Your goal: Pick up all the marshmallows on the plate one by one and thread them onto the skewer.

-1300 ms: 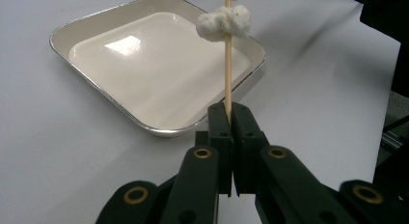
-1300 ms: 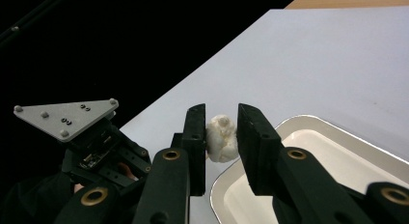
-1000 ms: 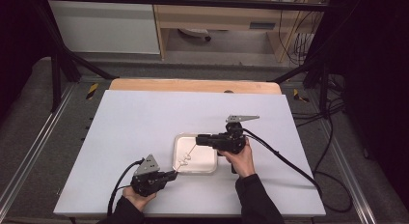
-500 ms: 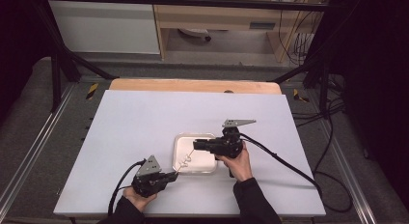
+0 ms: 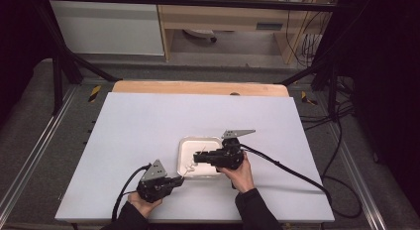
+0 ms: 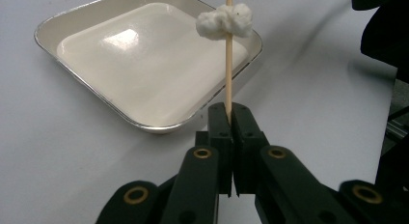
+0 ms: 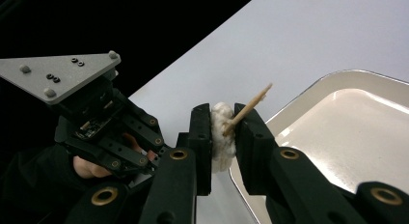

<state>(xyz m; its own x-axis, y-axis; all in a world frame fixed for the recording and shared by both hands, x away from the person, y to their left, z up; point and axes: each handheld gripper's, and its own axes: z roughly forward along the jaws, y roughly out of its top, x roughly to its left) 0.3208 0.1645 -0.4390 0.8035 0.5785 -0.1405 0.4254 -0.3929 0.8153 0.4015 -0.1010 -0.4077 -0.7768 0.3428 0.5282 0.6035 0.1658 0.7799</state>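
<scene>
Left gripper view: left claw (image 6: pixel 230 119) clenches skewer (image 6: pixel 228 69); right claw (image 7: pixel 223 121) squeezes white lump (image 7: pixel 221 137) (tray (image 7: pixel 308 89) rim beside).

A shallow white square metal tray (image 5: pixel 200 143) sits on the white surface (image 5: pixel 148 121), right of centre. My left tongs (image 5: pixel 181 179) lie before its near-left corner, my right tongs (image 5: pixel 197 158) over it.
</scene>
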